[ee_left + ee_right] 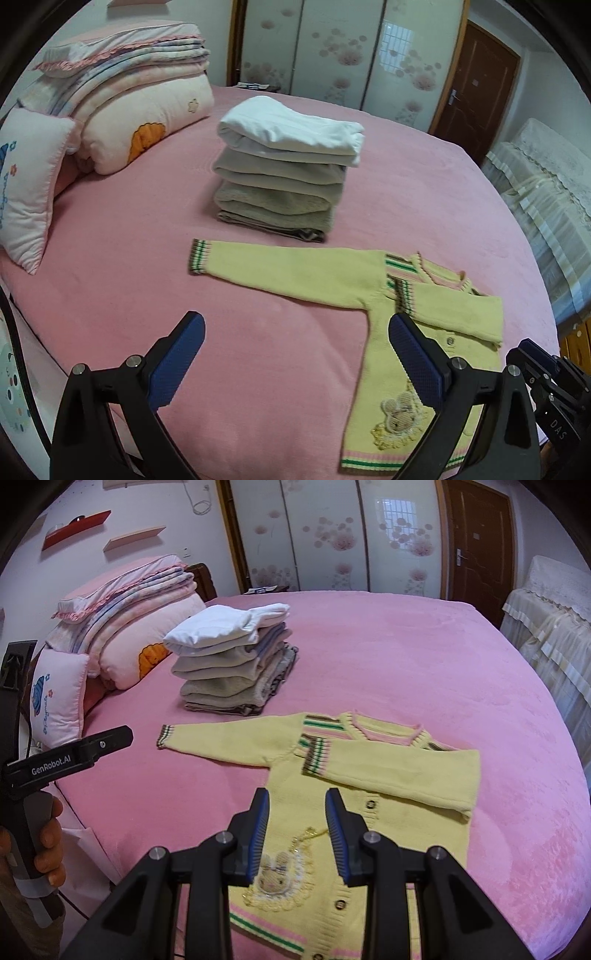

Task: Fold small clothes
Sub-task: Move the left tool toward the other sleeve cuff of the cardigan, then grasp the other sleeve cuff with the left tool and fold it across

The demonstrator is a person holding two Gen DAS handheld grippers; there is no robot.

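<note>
I have the yellow cardigan point(354, 812) lying flat on the pink bed cover point(424, 664), and I take it as my landmark. Its 1 sleeve on the picture-right is folded across the chest, cuff resting near the striped neckline; the other sleeve stretches straight out toward the picture-left. A bunny patch sits on the lower front, above the striped hem. Just beyond the outstretched sleeve stands a stack of folded clothes point(284, 166), white on top, grey and beige beneath, not touching the cardigan. Farther off, beyond the stack and to the cardigan's left, I see folded quilts point(122, 96) and a small pillow point(29, 184). My left gripper point(295, 332) hangs above the bed at the cardigan's left edge, its 2 blue pads spread wide with nothing between them. My right gripper point(297, 812) hangs over the cardigan's front, jaws parted by a narrow gap, clear of the knit and grasping nothing. In the right wrist view a hand point(44, 849) grips the handle of the left gripper, well left of the cardigan.
</note>
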